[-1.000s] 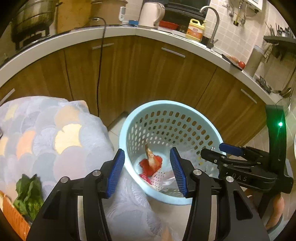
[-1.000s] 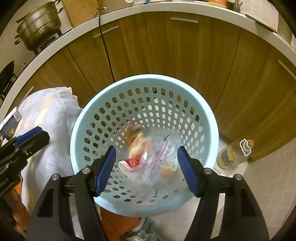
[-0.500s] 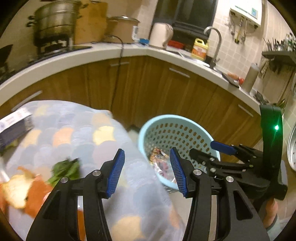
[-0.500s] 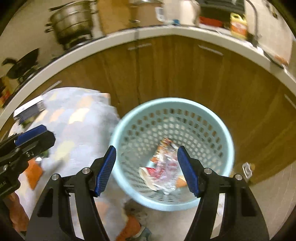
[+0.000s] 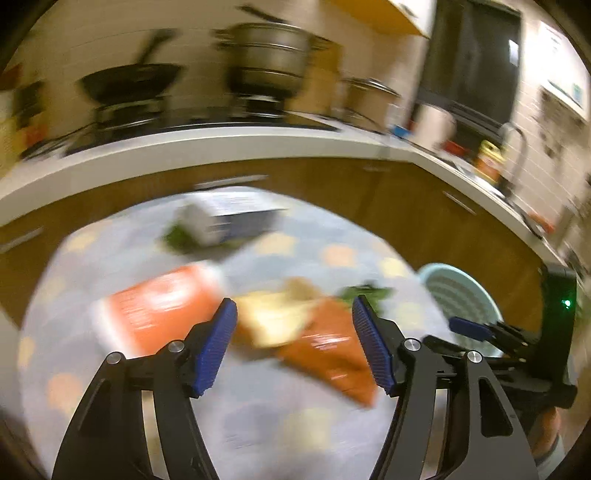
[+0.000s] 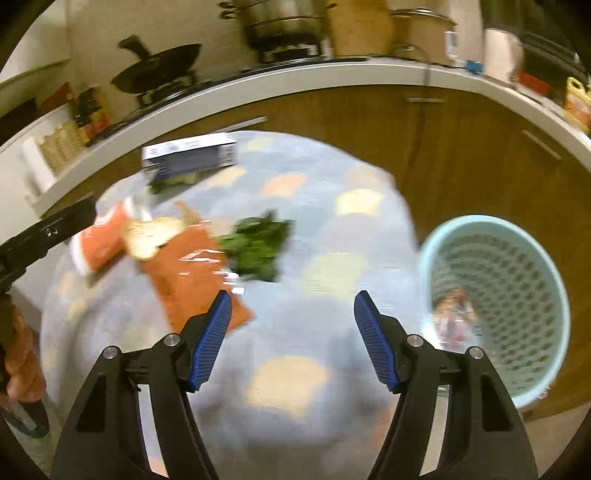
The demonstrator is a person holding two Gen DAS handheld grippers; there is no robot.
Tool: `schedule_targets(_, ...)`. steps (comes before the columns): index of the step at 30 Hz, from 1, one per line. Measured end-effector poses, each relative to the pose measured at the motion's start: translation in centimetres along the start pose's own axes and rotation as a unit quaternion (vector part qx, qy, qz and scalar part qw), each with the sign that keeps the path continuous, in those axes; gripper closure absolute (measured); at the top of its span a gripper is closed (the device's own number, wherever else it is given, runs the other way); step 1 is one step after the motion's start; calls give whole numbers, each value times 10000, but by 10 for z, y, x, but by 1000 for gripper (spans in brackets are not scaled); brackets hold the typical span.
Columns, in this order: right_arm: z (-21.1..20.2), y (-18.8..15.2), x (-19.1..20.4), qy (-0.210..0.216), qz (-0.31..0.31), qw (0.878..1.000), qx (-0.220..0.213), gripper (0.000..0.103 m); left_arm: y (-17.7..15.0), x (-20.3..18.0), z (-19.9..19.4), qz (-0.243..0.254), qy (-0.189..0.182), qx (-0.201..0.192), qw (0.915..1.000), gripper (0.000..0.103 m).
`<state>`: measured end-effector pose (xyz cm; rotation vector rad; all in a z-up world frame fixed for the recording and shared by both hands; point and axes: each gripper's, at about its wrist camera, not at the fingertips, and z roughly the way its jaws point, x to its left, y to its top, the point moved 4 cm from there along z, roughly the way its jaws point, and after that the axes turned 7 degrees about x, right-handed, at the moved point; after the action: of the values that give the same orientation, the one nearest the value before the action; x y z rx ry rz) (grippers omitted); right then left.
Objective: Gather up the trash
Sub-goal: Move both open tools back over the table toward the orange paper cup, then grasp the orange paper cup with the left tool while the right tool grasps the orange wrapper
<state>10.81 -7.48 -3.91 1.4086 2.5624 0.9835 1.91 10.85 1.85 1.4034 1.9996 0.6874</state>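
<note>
Trash lies on a table under a scale-patterned cloth (image 6: 317,288): an orange wrapper (image 5: 328,350) (image 6: 192,280), a pale peel (image 5: 277,314) (image 6: 155,232), an orange carton (image 5: 159,306) (image 6: 99,240), green leaves (image 6: 258,243) and a dark blue box (image 6: 192,157) (image 5: 240,218). My left gripper (image 5: 295,347) hovers over the peel and wrapper, its jaws opening, gripping nothing. My right gripper (image 6: 291,339) is open and empty above bare cloth, near the leaves. The light blue basket (image 6: 495,306) (image 5: 458,299) stands on the floor to the right, with wrappers inside.
Wooden cabinets under a white counter (image 6: 332,77) curve behind the table. On the counter are a wok (image 6: 159,70), a steel pot (image 6: 284,22), a kettle and bottles. A person's hand (image 6: 22,365) holds the left gripper's handle at the lower left.
Both grippers swung left, away from over the basket to above the table. The left jaws widened. The trash that was falling has settled in the basket.
</note>
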Motion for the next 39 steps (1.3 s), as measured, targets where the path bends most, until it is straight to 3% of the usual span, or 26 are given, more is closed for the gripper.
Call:
schedule_targets(6, 30, 1, 27, -14, -133, 9996, 268, 38, -12, 72, -7, -825, 458, 198, 9953, 38)
schedule_targets(9, 34, 3, 32, -65, -143, 9995, 260, 38, -20, 86, 6, -1080, 317, 452, 9926, 38)
schedule_targets(14, 34, 6, 33, -80, -180, 9995, 231, 37, -29, 76, 19, -907, -33, 627, 9939, 38)
schedule_targets(18, 34, 5, 32, -68, -193, 9995, 243, 37, -35, 51, 21, -616, -595, 747, 9935, 38)
schedule_targets(23, 31, 5, 32, -106, -241, 9994, 204, 37, -47, 48, 13, -356, -436, 887, 9945, 38)
schedule_targets(26, 32, 2, 32, -62, -230, 9995, 229, 37, -48, 60, -5, -395, -401, 745, 9956, 37)
schedule_targets(31, 34, -2, 33, 89, -243, 9991, 347, 37, -21, 83, -13, -242, 107, 270, 9993, 15)
schedule_targets(36, 37, -5, 46, -20, -433, 9982, 418, 37, -3, 94, 37, -145, 188, 832, 9962, 15)
schedule_targets(39, 42, -9, 58, 59, -497, 9974, 526, 37, -6, 94, 59, -279, -55, 1018, 9944, 19)
